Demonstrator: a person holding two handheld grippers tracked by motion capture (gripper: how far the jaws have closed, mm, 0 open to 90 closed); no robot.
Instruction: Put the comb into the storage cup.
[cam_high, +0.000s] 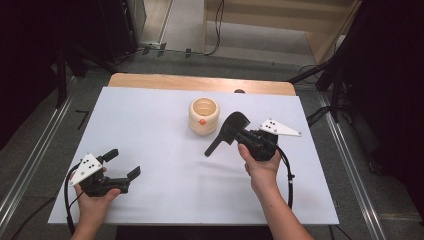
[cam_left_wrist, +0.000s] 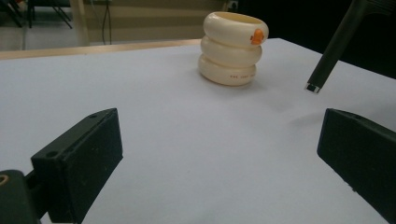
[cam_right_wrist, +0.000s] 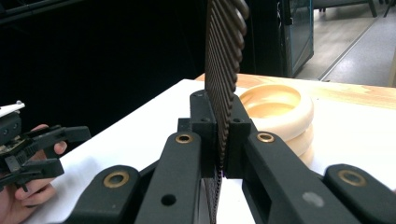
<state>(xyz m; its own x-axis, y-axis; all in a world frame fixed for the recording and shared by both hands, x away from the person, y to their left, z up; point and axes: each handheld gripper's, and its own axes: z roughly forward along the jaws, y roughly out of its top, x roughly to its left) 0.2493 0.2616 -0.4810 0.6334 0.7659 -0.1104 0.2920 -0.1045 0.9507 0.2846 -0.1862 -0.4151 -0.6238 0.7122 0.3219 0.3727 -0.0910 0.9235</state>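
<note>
A black slotted spatula (cam_high: 217, 143) hangs tilted above the white table top (cam_high: 150, 120), its handle (cam_left_wrist: 332, 49) pointing down to the left and its ribbed blade (cam_right_wrist: 224, 42) edge-on between the jaws. My right gripper (cam_high: 237, 132) is shut on the blade, right of centre and just right of a cream ringed pot (cam_high: 204, 116). The pot (cam_left_wrist: 232, 46) stands upright with an orange spot near its rim, and its open mouth (cam_right_wrist: 273, 103) looks empty. My left gripper (cam_high: 123, 162) rests low at the front left, open with nothing between its jaws (cam_left_wrist: 219, 154).
A strip of bare wood (cam_high: 200, 83) runs along the table's far edge. Dark stands and cables (cam_high: 330, 75) surround the table on a grey floor. The left hand and its gripper (cam_right_wrist: 39, 149) sit beyond the table's left part in the right gripper view.
</note>
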